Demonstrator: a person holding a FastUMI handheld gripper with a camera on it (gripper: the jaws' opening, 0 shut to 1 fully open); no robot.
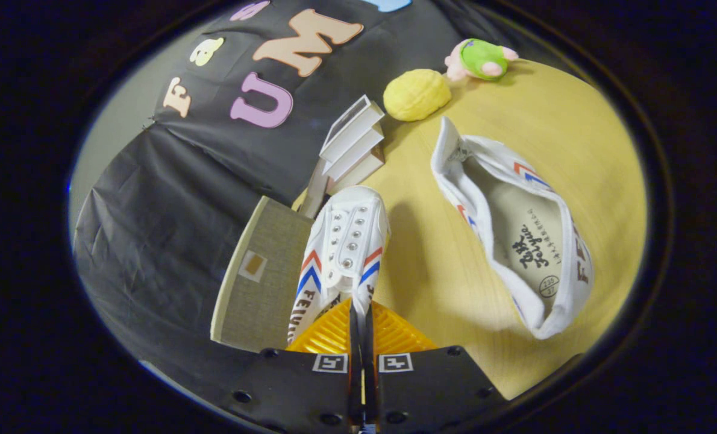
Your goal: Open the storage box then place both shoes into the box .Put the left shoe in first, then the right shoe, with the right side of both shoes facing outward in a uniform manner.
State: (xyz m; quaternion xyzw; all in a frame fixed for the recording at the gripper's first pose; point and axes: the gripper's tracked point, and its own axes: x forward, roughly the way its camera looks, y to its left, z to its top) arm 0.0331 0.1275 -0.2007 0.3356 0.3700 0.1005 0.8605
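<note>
The hand-held gripper (pixel 362 337) sits closest, its two ribbed orange fingers (pixel 329 334) drawn nearly together with only a thin slit between them, pinching the rear collar of a white canvas shoe (pixel 343 253). Black flat plates carrying small square markers flank the finger bases. The held shoe points away from the fingers, toe forward, showing a smooth rubber toe cap, two rows of metal eyelets without laces, and red and blue chevron stripes on both sides.

Just beside it, toward the booth wall, stands the storage box (pixel 261 277), a rectangular panel of woven grey-tan fabric with a small square label patch; whether it is open cannot be told from this angle. Beyond the shoe's toe lies a stack of white, flat, open-ended rectangular trays (pixel 353 141).

The second shoe (pixel 515 229) lies well apart on the pale wood-grain table (pixel 575 120), tipped so its soft collar gapes and its cream printed insole shows. Farther off rest a lumpy yellow rounded object (pixel 417 94) and a green-and-pink plush toy (pixel 480 60), near each other.
</note>
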